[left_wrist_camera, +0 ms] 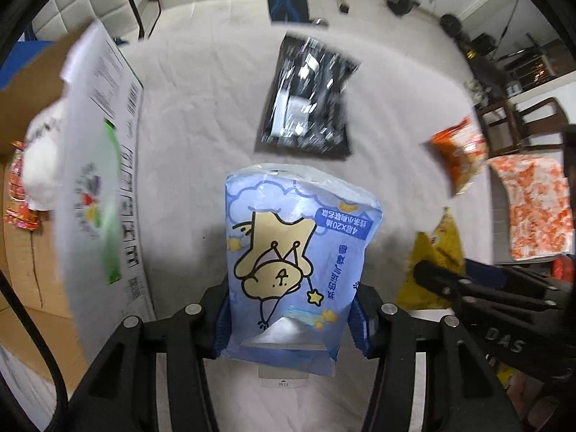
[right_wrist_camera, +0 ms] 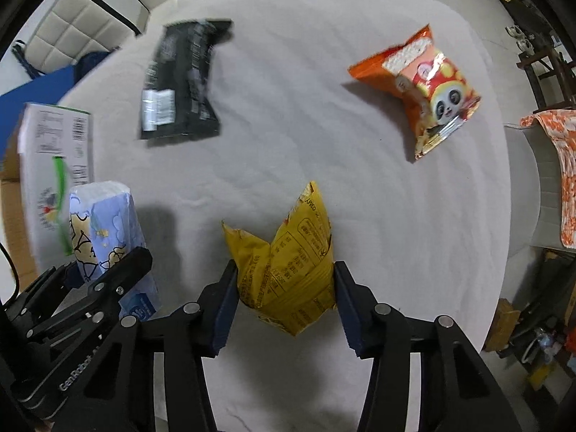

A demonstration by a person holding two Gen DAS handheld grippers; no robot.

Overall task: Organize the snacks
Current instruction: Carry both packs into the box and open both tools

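Where the soft blue tissue pack [left_wrist_camera: 298, 262] sits between the pads, left tool [left_wrist_camera: 293, 318] is clenched on it: thin glossy film, cartoon print, rumpled at the far end. Right tool [right_wrist_camera: 284, 297] grips a crinkled yellow snack bag [right_wrist_camera: 288, 262], its foil top splayed into two points. Both packs are at the near side of the desk [right_wrist_camera: 306, 136], which wears a pale, faintly wrinkled cloth. A black glossy pouch [right_wrist_camera: 181, 82], motion-blurred, lies flat toward the far left; an orange puffed bag with a panda print [right_wrist_camera: 428, 93] lies far right, well apart from the rest. A rigid white carton [left_wrist_camera: 104, 187] stands at the left edge, beside a brown cardboard box [left_wrist_camera: 25, 194]. Mid-desk cloth is bare between the packs. Right edge drops to an orange-patterned cloth [right_wrist_camera: 561, 180].
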